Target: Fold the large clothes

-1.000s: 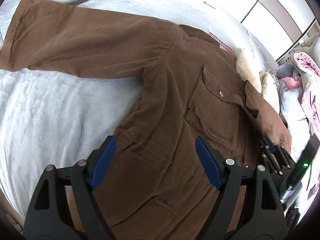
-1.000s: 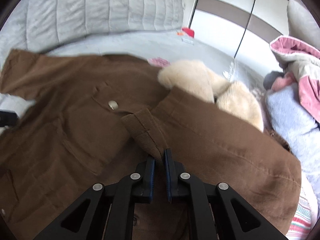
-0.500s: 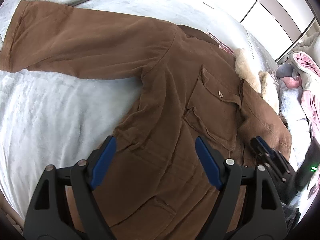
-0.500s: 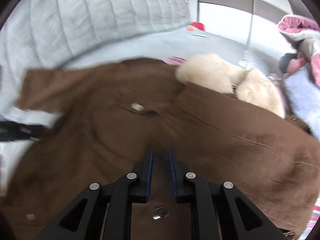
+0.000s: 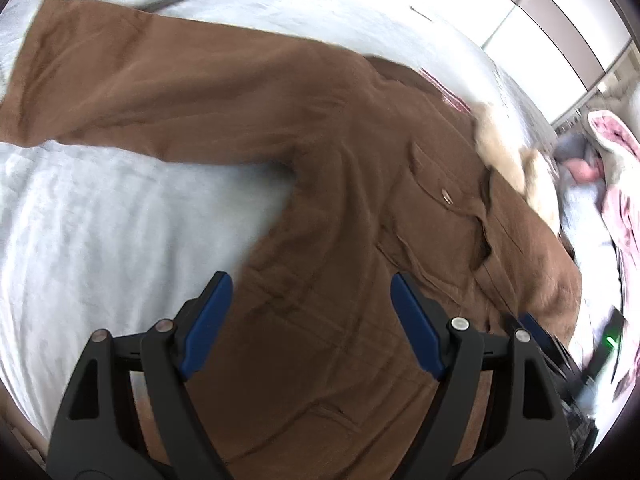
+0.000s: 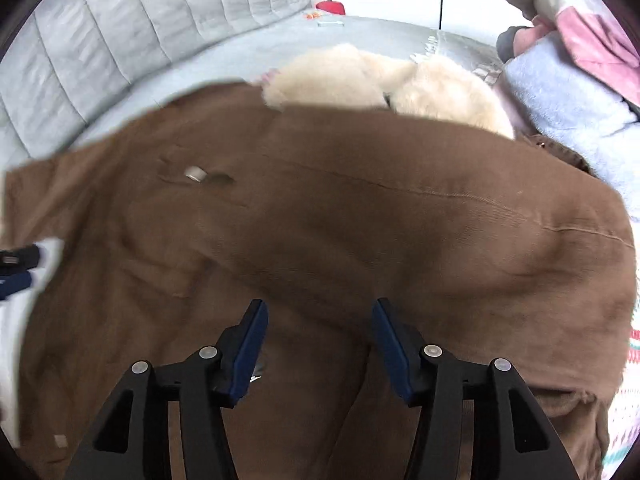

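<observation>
The brown jacket is lying spread out on the pale bed, one sleeve stretching flat across the bedding toward the left of the left wrist view. The cream fleece collar is showing at the far edge of the jacket, just past the other sleeve, which is lying folded in across the chest. A chest pocket with a metal snap is sitting beside that folded sleeve.

The left gripper is hovering over the lower body of the jacket, its blue-padded fingers standing wide apart with nothing pinched between them, only brown cloth below. The right gripper is hanging over the jacket's front near the folded sleeve, and its fingers are opening, with no fabric caught between the pads.

A heap of pink and pale blue clothes is sitting at the right side of the bed, close to the collar.
</observation>
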`<action>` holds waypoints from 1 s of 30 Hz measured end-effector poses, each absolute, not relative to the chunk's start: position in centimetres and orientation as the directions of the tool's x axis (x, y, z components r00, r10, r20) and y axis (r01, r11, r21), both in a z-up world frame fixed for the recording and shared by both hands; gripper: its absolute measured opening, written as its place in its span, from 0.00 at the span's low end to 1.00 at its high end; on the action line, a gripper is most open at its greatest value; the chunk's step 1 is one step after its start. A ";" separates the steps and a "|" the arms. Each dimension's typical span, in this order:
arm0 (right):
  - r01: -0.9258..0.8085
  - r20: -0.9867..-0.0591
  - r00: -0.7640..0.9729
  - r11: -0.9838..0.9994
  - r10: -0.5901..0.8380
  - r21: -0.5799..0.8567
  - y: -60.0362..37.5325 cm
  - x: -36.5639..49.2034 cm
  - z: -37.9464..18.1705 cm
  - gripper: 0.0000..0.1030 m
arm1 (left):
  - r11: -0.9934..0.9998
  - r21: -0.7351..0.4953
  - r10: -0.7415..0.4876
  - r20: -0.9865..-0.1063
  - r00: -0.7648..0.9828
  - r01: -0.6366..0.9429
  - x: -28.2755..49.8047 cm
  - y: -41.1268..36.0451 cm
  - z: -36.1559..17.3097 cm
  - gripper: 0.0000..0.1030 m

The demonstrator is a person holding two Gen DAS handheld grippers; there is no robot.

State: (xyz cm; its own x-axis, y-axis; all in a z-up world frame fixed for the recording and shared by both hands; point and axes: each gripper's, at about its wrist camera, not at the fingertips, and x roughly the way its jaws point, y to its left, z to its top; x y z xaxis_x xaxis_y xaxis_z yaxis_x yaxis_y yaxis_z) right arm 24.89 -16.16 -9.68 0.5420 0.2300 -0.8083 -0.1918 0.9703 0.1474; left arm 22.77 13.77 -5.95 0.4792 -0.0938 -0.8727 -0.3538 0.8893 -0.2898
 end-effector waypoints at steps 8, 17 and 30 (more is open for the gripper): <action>-0.086 -0.806 0.503 0.946 0.312 0.312 -21.0 15.2 -5.5 0.65 | 0.770 -0.298 0.030 -0.866 0.498 -0.565 21.3 23.8 -5.4 0.79; 0.072 -0.841 0.449 0.926 0.301 0.370 -25.3 11.3 -8.8 0.75 | 0.585 -0.217 0.270 -0.856 0.440 -0.781 17.7 35.5 -6.2 0.79; 0.025 -0.810 0.468 0.911 0.353 0.411 -25.3 10.5 -7.9 0.75 | 0.531 -0.216 0.442 -0.754 0.485 -0.819 19.3 39.6 -8.2 0.66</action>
